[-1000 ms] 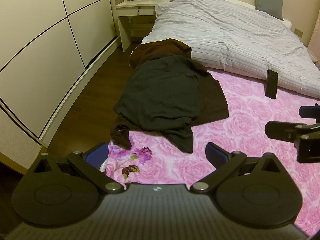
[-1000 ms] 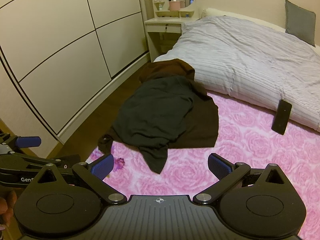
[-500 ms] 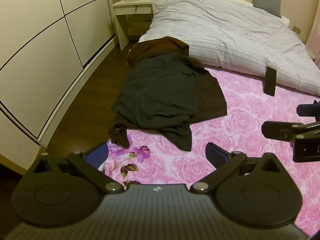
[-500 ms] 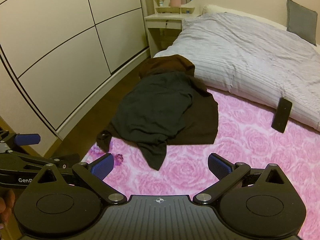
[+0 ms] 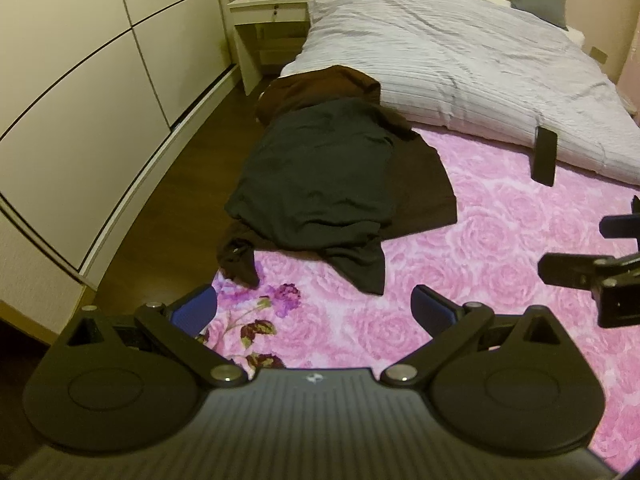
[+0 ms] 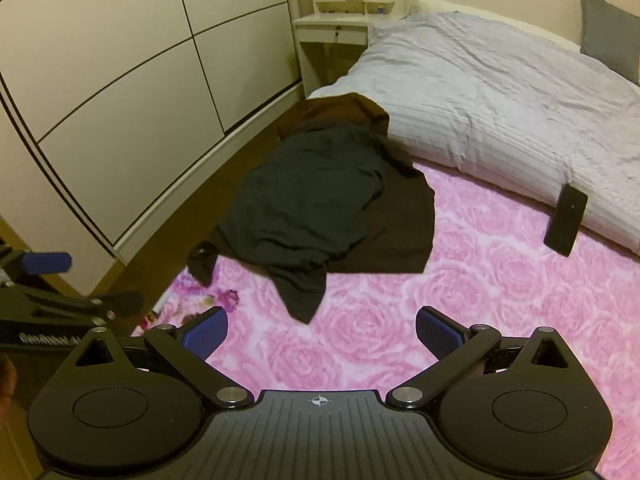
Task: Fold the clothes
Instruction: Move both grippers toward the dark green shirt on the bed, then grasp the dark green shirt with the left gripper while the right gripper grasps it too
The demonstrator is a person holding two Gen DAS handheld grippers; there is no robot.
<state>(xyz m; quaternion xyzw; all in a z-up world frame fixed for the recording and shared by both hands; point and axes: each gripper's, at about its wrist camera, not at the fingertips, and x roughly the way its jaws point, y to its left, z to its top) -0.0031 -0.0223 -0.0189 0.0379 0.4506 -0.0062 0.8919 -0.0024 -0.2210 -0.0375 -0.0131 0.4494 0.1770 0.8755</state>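
A dark grey-black garment [image 5: 320, 184] lies crumpled on top of a brown garment [image 5: 420, 184] at the left edge of the pink rose blanket [image 5: 500, 272]. Both also show in the right wrist view: the dark garment [image 6: 304, 216] and the brown one [image 6: 404, 232]. My left gripper [image 5: 314, 308] is open and empty, hovering above the blanket just short of the dark garment's hanging corner. My right gripper [image 6: 322, 334] is open and empty, also short of that corner. Each gripper shows at the edge of the other's view.
A black phone [image 5: 544, 156] leans against the grey striped duvet [image 5: 460, 60] on the bed. Cream wardrobe doors [image 5: 80, 80] run along the left. Dark wood floor [image 5: 180, 200] lies beside the bed. A white bedside table [image 5: 268, 20] stands at the back.
Both grippers have moved slightly forward toward the pile of clothes, which now looks a little larger. Both jaws have stayed open. The clothes have not moved.
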